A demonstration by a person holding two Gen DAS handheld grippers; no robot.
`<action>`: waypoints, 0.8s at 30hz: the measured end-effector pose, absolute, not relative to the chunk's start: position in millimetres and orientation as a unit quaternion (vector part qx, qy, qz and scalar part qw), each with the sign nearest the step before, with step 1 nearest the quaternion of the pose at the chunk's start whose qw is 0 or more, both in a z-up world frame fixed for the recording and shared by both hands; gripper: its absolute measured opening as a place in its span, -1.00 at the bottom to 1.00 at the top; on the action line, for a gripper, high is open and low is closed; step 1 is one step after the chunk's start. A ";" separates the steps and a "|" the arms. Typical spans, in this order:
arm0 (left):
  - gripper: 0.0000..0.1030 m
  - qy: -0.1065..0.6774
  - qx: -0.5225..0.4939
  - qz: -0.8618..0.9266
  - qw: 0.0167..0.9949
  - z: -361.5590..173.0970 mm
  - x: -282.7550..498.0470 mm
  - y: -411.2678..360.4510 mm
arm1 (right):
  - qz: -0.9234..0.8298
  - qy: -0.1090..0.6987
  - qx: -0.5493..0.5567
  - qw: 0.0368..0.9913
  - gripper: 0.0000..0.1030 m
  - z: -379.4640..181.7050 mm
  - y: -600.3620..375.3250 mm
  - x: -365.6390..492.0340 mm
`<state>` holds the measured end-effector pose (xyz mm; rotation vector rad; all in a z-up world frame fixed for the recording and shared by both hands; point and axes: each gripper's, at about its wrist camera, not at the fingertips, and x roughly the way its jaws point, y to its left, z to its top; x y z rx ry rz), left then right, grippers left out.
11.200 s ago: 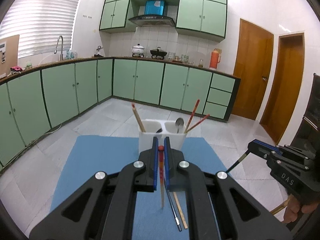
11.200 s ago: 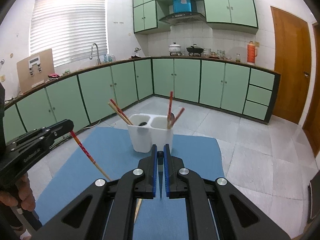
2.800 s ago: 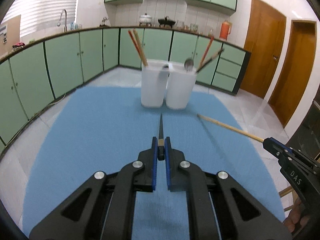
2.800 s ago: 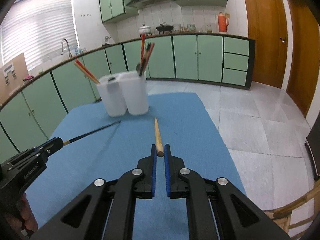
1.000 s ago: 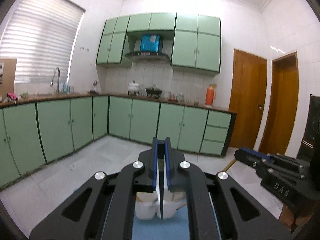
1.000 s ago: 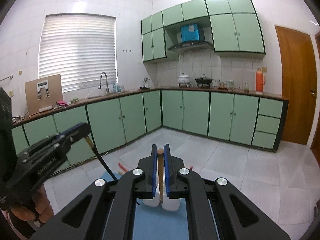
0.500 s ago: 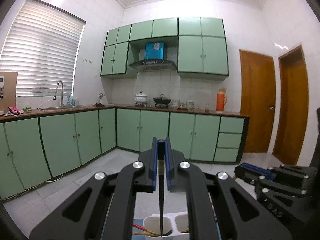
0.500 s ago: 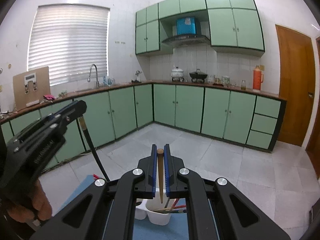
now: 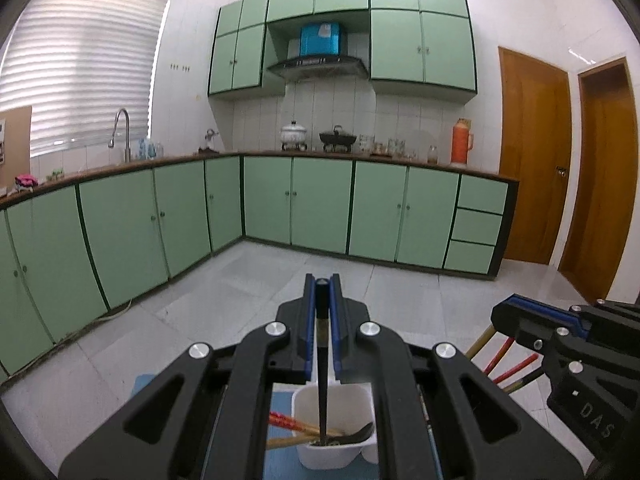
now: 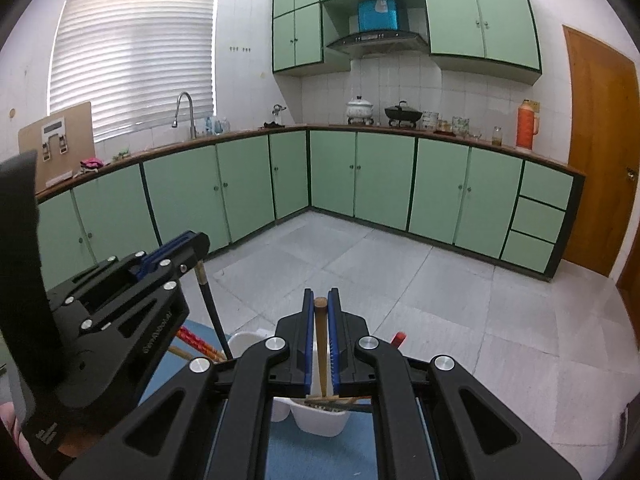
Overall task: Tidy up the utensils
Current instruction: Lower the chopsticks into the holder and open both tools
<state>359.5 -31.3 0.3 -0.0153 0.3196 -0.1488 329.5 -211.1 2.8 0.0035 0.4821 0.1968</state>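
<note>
My left gripper [image 9: 321,286] is shut on a black chopstick [image 9: 322,380] that hangs point down, its tip inside the left cup of the white twin-cup holder [image 9: 334,400]. Red and wooden chopsticks [image 9: 294,426] and a dark spoon lean in that cup. My right gripper [image 10: 321,306] is shut on a wooden chopstick [image 10: 321,344], which points down into the holder's right cup [image 10: 320,420], where more sticks lie. The right gripper [image 9: 520,312] shows at the right edge of the left wrist view, and the left gripper [image 10: 188,246] with its black stick [image 10: 212,312] at the left of the right wrist view.
The holder stands on a blue mat [image 10: 320,456]. Beyond it lie a pale tiled floor [image 9: 260,276], green cabinets [image 9: 320,200] along the walls and wooden doors [image 9: 532,152] at the right. A hand [image 10: 8,420] grips the left tool.
Both grippers have sunk toward the holder with their chopsticks. The holder now sits higher and larger in both views, and the black stick's tip reaches deeper into its cup.
</note>
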 end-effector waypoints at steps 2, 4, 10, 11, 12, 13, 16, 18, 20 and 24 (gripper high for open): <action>-0.87 0.166 -0.006 -0.074 0.983 -4.4 359.7 -29.5 | 0.101 0.244 0.001 0.964 -0.87 -2.5 -210.1 330.4; -0.87 0.172 -0.005 -0.074 0.982 -8.6 360.1 -27.7 | 0.103 0.250 0.002 0.963 -0.87 -6.5 -209.0 330.4; -0.58 0.182 -0.006 -0.078 0.980 -14.0 356.8 -22.0 | 0.104 0.251 0.007 0.962 -0.85 -7.3 -213.9 324.3; -0.50 0.180 -0.008 -0.077 0.981 -13.0 355.9 -21.5 | 0.103 0.246 0.010 0.964 -0.83 -4.3 -215.6 321.7; -0.48 0.177 -0.009 -0.077 0.981 -11.1 354.6 -20.9 | 0.102 0.241 0.012 0.965 -0.78 -1.0 -217.7 319.1; -0.45 0.175 -0.011 -0.078 0.982 -8.9 352.3 -19.4 | 0.100 0.235 0.014 0.967 -0.74 3.0 -220.2 316.0; -0.34 0.167 -0.014 -0.081 0.982 -1.8 344.5 -17.0 | 0.092 0.219 0.020 0.971 -0.55 13.8 -227.6 306.1; -0.19 0.159 -0.016 -0.079 0.984 3.8 336.8 -15.2 | 0.087 0.209 0.028 0.974 -0.41 19.7 -233.1 299.2; 0.02 0.156 -0.018 -0.077 0.985 7.7 329.2 -14.3 | 0.082 0.201 0.037 0.975 -0.30 23.6 -239.2 289.4; 0.21 0.148 -0.022 -0.080 0.986 11.6 306.8 -10.6 | 0.077 0.189 0.047 0.978 -0.16 25.5 -246.2 266.5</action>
